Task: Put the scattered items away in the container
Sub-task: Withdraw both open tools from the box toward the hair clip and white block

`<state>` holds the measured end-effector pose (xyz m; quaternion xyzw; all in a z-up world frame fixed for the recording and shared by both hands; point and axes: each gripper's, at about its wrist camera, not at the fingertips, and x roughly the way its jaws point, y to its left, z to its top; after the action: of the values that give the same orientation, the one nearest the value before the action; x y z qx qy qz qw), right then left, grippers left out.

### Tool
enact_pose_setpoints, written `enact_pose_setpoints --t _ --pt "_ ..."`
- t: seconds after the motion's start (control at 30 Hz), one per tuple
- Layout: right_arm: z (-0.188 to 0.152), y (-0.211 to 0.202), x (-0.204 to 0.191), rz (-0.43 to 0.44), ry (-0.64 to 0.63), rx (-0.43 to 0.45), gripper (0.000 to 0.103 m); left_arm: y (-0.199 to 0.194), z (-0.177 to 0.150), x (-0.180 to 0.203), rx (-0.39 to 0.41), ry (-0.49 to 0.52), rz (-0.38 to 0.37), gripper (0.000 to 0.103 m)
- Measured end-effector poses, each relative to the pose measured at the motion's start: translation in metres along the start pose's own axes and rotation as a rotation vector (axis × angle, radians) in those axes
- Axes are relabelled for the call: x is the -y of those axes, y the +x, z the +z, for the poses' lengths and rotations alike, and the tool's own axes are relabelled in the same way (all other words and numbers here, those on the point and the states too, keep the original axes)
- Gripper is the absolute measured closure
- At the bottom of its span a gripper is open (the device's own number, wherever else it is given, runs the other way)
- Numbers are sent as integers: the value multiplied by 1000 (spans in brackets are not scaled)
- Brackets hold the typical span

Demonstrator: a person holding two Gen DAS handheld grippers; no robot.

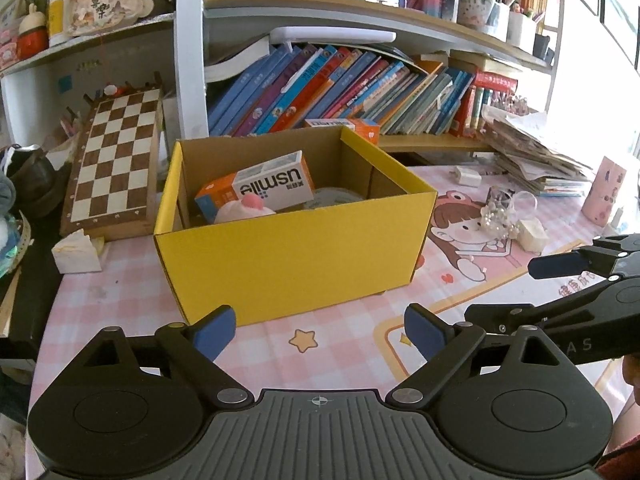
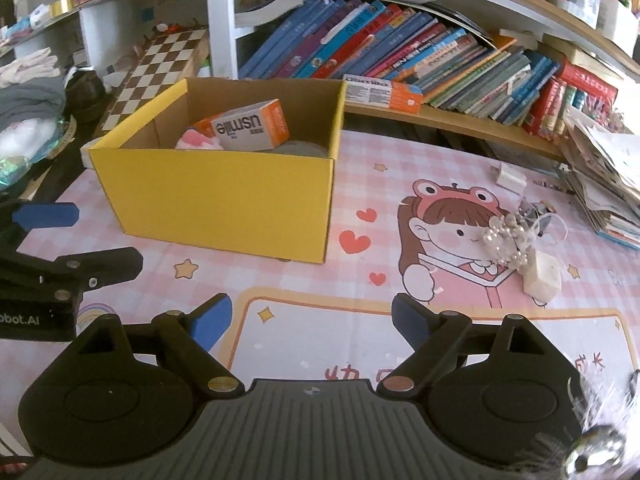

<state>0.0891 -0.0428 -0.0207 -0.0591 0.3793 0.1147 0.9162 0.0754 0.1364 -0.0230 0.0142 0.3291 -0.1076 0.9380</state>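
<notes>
A yellow cardboard box (image 1: 288, 256) stands on the pink mat; it also shows in the right wrist view (image 2: 216, 200). Inside lie an orange-and-white usmile carton (image 1: 272, 188) (image 2: 250, 128), a pink plush toy (image 1: 246, 210) (image 2: 198, 140) and a grey round lid (image 1: 336, 196). On the mat to the right lie a pearl hair accessory (image 2: 508, 236) (image 1: 496, 216) and a white eraser-like block (image 2: 542, 276) (image 1: 532, 234). A white charger plug (image 2: 510, 176) lies farther back. My left gripper (image 1: 320, 332) is open and empty in front of the box. My right gripper (image 2: 312, 320) is open and empty, right of the box.
A chessboard (image 1: 116, 168) leans behind the box on the left. A shelf of books (image 1: 352, 88) and a paper stack (image 2: 600, 168) line the back and right. A white wedge (image 1: 76, 254) sits left of the box. An orange toothpaste carton (image 2: 384, 90) lies on the shelf.
</notes>
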Motion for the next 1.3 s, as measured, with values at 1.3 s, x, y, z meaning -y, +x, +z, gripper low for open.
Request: enact_pose_setpoints --t 1.3 --pt "1 4 137 112 10 3 11 40 30 131 -50 36 109 9"
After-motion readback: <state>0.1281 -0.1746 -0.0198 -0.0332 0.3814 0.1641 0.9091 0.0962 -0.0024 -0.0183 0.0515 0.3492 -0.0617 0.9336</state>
